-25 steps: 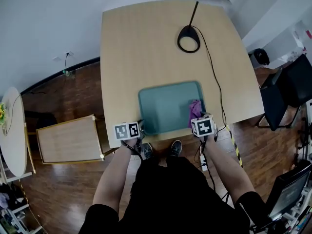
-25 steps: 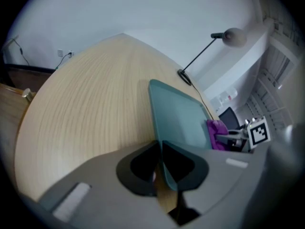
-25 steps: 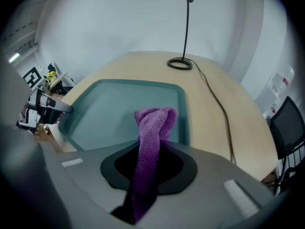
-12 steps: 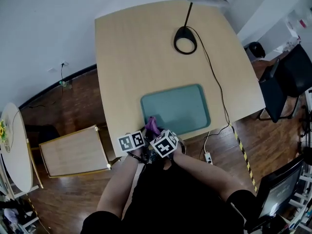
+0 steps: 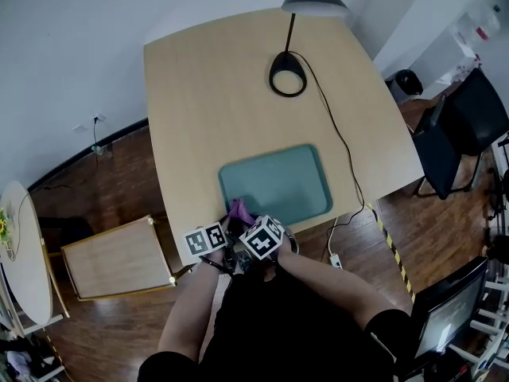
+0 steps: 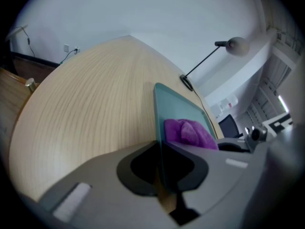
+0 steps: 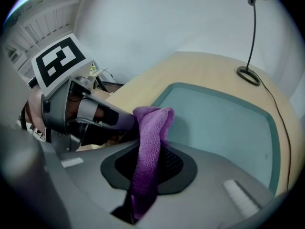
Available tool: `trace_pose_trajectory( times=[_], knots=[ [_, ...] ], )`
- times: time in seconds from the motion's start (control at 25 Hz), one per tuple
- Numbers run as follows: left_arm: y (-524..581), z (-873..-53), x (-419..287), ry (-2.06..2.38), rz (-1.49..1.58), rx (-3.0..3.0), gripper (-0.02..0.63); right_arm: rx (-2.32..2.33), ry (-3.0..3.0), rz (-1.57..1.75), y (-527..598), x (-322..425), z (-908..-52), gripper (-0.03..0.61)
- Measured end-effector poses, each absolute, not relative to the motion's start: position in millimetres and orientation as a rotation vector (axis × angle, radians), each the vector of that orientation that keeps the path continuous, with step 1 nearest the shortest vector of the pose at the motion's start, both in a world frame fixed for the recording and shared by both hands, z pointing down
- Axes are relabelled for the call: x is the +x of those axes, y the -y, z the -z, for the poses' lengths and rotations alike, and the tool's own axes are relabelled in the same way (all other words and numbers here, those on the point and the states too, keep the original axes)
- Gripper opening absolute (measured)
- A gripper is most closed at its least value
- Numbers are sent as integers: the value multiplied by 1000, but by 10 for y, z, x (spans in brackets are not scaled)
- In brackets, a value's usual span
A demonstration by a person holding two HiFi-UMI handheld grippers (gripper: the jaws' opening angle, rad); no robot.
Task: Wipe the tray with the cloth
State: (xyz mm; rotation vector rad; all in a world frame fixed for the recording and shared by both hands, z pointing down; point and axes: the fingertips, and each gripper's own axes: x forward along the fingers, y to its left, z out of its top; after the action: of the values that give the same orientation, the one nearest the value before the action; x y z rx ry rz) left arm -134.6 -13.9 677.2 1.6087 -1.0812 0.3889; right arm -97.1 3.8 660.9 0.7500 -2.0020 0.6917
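A teal tray [image 5: 278,183] lies near the front edge of the wooden table [image 5: 207,102]. My left gripper [image 5: 219,232] is shut on the tray's near left rim; in the left gripper view that rim [image 6: 158,123] runs straight between the jaws of the left gripper [image 6: 159,149]. My right gripper [image 5: 248,224] is right beside it, shut on a purple cloth [image 5: 238,210]. In the right gripper view the cloth [image 7: 151,132] hangs bunched from the right gripper [image 7: 147,159] over the tray's [image 7: 224,123] near left corner. The cloth [image 6: 188,131] also shows in the left gripper view.
A black desk lamp stands on its round base [image 5: 287,74] at the table's far side, and its cord [image 5: 338,142] runs past the tray's right side to a power strip [image 5: 334,259] on the floor. A low wooden table [image 5: 115,257] stands at left, a black chair [image 5: 469,126] at right.
My right gripper carried the purple cloth from the tray's near right corner across to its near left corner, next to the left gripper. The left gripper kept its grip on the rim.
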Motion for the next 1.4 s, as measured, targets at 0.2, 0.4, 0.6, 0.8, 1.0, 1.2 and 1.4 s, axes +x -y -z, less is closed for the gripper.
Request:
trace_pose_trajectory(
  times=[0.2, 0.4, 0.6, 0.8, 1.0, 1.2, 1.4],
  knots=[
    [151, -6769, -1384, 1139, -449, 1641, 48, 879, 1936, -701, 115, -188, -6633, 66],
    [154, -6748, -1364, 1183, -507, 1680, 48, 1033, 1836, -728, 260, 990, -6677, 66],
    [116, -6739, -1413, 1211, -574, 1705, 48, 972, 1795, -626, 391, 1492, -6639, 66],
    [112, -6720, -1383, 1221, -633, 1692, 48, 831, 1834, -460, 834, 1380, -6584, 66],
    [85, -6709, -1354, 1224, -691, 1679, 48, 787, 1837, -362, 1471, 1241, -6548, 67],
    [96, -6708, -1364, 1222, -647, 1670, 48, 798, 1814, -358, 1767, 1159, -6524, 67],
    [93, -6730, -1360, 1210, -615, 1669, 48, 836, 1808, -366, 1611, 1148, -6524, 66]
  ],
)
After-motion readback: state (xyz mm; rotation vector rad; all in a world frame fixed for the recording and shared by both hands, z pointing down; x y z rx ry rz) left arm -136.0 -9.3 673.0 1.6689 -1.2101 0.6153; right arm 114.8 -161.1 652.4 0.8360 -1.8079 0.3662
